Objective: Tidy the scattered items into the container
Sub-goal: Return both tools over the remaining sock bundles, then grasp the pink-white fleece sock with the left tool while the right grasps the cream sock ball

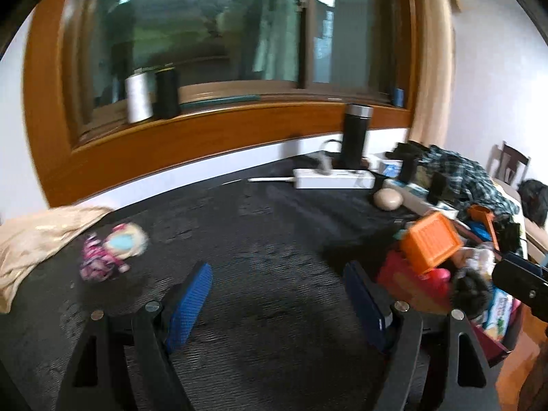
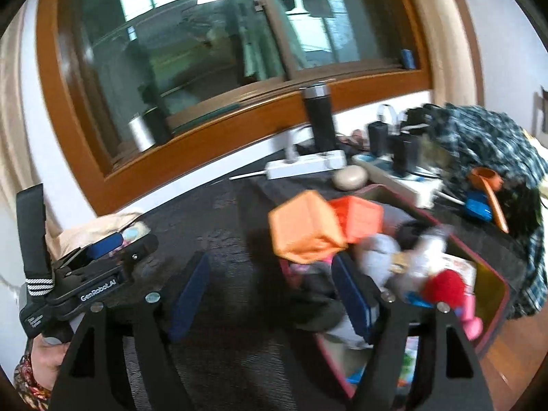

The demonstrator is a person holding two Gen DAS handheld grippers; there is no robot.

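Only the left wrist view showed the doll point(image 1: 109, 251) lying on the dark tabletop point(image 1: 267, 239), well apart from the container point(image 2: 493, 311). The right view read "GenRoboLAI" on the left gripper point(image 2: 102, 257). Both the left and the right gripper point(image 2: 270, 294) gaped wide, empty.

Small doll point(image 1: 109, 251) motion-blurred, orange cube point(image 2: 306, 227) smeared, container point(image 2: 493, 311) edge-cropped

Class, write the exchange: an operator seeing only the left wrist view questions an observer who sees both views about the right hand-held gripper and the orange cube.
Operator: Is the right hand-held gripper holding anything?
Observer: No, the right hand-held gripper is open and empty.
Operator: Is the orange cube alone?
Observer: No, a redder cube shows just behind the orange cube.
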